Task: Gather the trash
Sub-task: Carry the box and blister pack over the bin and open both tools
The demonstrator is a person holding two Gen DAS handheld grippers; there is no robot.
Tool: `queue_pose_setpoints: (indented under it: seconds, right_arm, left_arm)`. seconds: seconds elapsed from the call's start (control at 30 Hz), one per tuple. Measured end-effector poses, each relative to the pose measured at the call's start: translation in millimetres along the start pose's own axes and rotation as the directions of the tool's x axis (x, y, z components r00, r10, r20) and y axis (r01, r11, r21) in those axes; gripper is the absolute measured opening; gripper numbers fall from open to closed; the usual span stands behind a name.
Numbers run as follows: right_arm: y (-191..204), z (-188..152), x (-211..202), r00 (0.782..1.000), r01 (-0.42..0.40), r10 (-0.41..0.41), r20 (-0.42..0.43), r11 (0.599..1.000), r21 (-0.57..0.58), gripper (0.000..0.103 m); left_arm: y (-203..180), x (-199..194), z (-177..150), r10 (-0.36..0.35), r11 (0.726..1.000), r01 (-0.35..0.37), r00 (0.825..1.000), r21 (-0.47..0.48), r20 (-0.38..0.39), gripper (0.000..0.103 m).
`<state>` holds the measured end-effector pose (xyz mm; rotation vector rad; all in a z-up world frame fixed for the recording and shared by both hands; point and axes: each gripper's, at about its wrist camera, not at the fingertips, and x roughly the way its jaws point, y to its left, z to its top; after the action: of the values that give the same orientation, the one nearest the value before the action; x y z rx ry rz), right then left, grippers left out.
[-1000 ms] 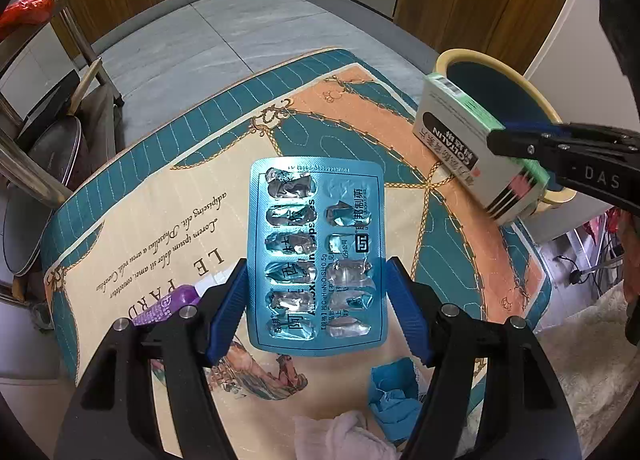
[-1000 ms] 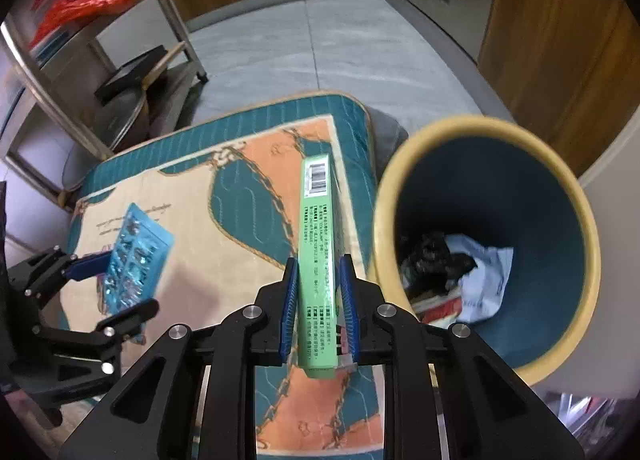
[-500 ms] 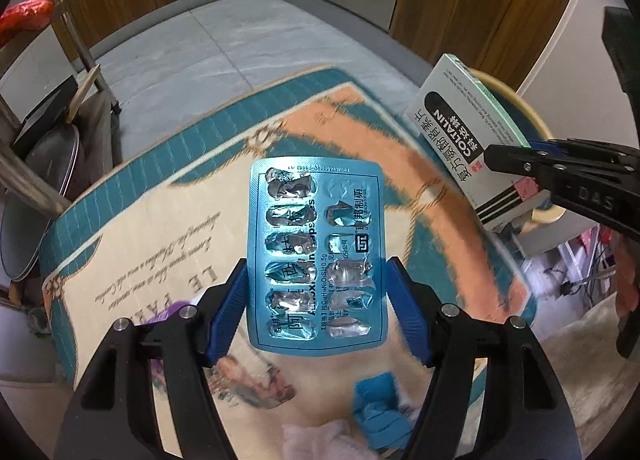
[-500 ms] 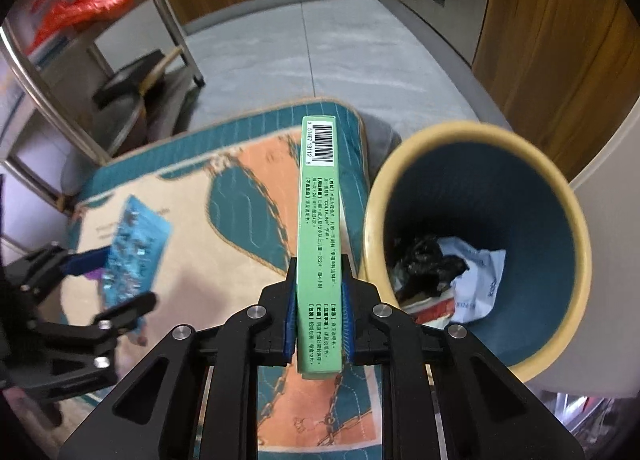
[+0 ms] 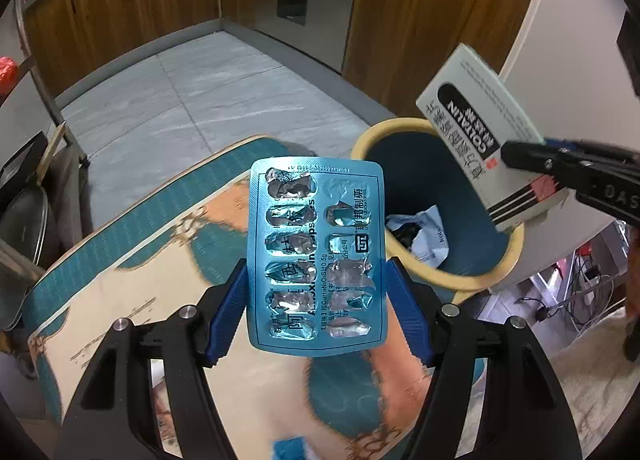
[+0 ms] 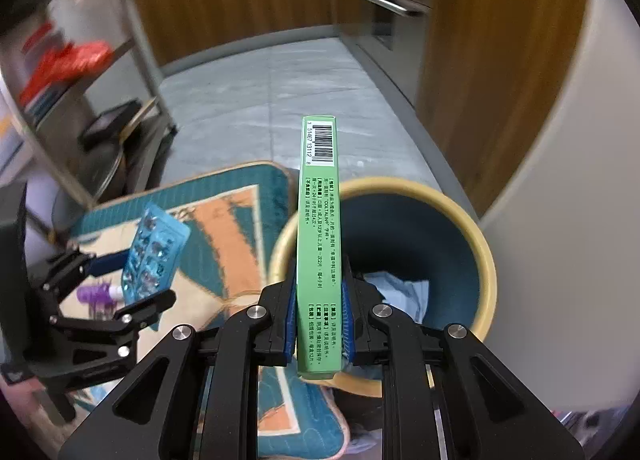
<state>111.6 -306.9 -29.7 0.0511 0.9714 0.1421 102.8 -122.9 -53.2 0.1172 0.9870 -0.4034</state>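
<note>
Both jaws are clamped: the left gripper (image 5: 316, 300) pinches a blue foil blister pack (image 5: 316, 256) by its edges above the teal-and-orange patterned cloth (image 5: 160, 260), while the right gripper (image 6: 319, 324) squeezes a green-edged white medicine box (image 6: 319, 236) over the yellow-rimmed blue round bin (image 6: 486, 260), which holds crumpled paper (image 6: 404, 292).

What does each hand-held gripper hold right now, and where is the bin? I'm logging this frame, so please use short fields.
left hand-held gripper: shut on empty blue blister pack
right hand-held gripper: shut on green medicine box
bin: yellow-rimmed trash bin, beside the patterned mat
bin contents: crumpled paper
box position: above the bin's near rim
left on mat: purple tube
</note>
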Motion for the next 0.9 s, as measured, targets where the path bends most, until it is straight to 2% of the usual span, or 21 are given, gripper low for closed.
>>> queue_pose_setpoints:
  seconds: [0.1, 0.3, 0.67, 0.9]
  right_arm:
    - [-26, -5, 9, 1.000, -0.009, 0.010, -0.016, 0.996, 0.085, 0.019]
    - [-57, -10, 21, 0.999, 0.026, -0.022, -0.032, 0.991, 0.135, 0.019]
    - [-86, -19, 43, 0.996, 0.038, -0.024, -0.088, 0.986, 0.163, 0.019]
    - [-93, -25, 51, 0.992, 0.053, -0.034, -0.124, 0.986, 0.155, 0.019]
  left_arm:
    - [-12, 4, 6, -0.016, 1.000, 0.016, 1.000, 0.015, 0.009, 0.067]
    - [-36, 12, 12, -0.035, 0.997, 0.032, 0.999, 0.067, 0.035, 0.067]
    - [-82, 34, 17, -0.098, 0.986, 0.092, 0.994, 0.137, 0.040, 0.067]
    - [-104, 56, 23, -0.100, 0.982, 0.096, 0.995, 0.160, 0.015, 0.067]
